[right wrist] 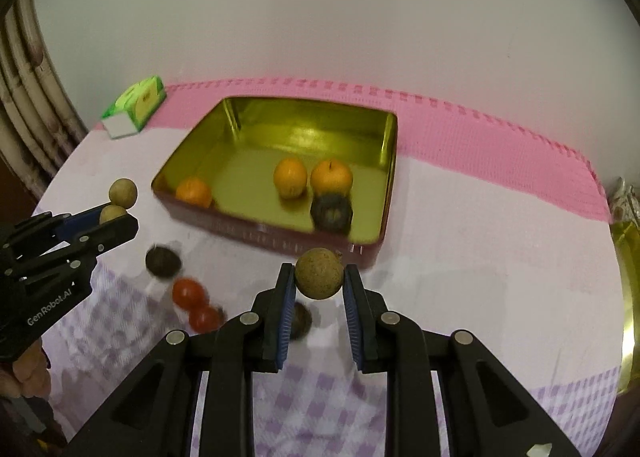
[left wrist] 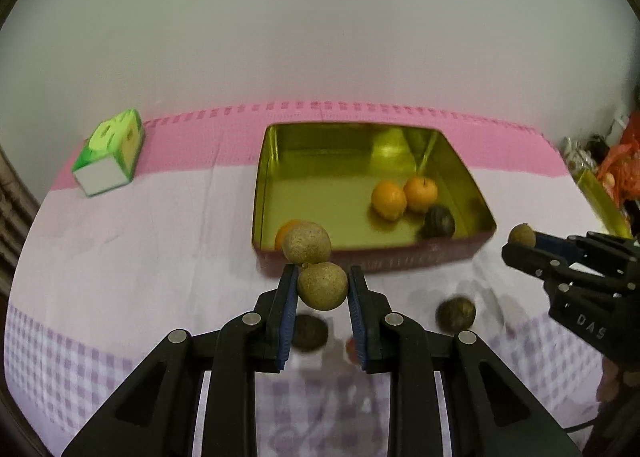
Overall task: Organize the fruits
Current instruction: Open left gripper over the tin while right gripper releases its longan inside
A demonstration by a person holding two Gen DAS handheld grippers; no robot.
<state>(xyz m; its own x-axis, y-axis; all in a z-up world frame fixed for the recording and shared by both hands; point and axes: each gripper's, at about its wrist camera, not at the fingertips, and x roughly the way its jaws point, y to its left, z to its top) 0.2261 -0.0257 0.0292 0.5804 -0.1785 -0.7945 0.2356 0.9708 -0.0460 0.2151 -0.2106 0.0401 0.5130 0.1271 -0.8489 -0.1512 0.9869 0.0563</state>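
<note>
My left gripper [left wrist: 322,285] is shut on a tan longan [left wrist: 322,285] that has a second longan [left wrist: 306,243] joined above it; it hangs in front of the gold tin's [left wrist: 280,137] near wall. It also shows in the right wrist view [right wrist: 114,215]. My right gripper [right wrist: 319,275] is shut on a single tan longan [right wrist: 319,273], just before the tin [right wrist: 240,113]; it shows in the left wrist view [left wrist: 522,243]. In the tin lie three oranges [right wrist: 290,177] [right wrist: 331,176] [right wrist: 194,192] and a dark fruit [right wrist: 331,213].
On the checked cloth lie dark round fruits [right wrist: 162,261] [right wrist: 301,320] and two red tomatoes [right wrist: 189,293] [right wrist: 205,317]. A green tissue box [left wrist: 109,155] stands at the back left. A gold lid [right wrist: 628,297] lies at the right edge. A white wall is behind.
</note>
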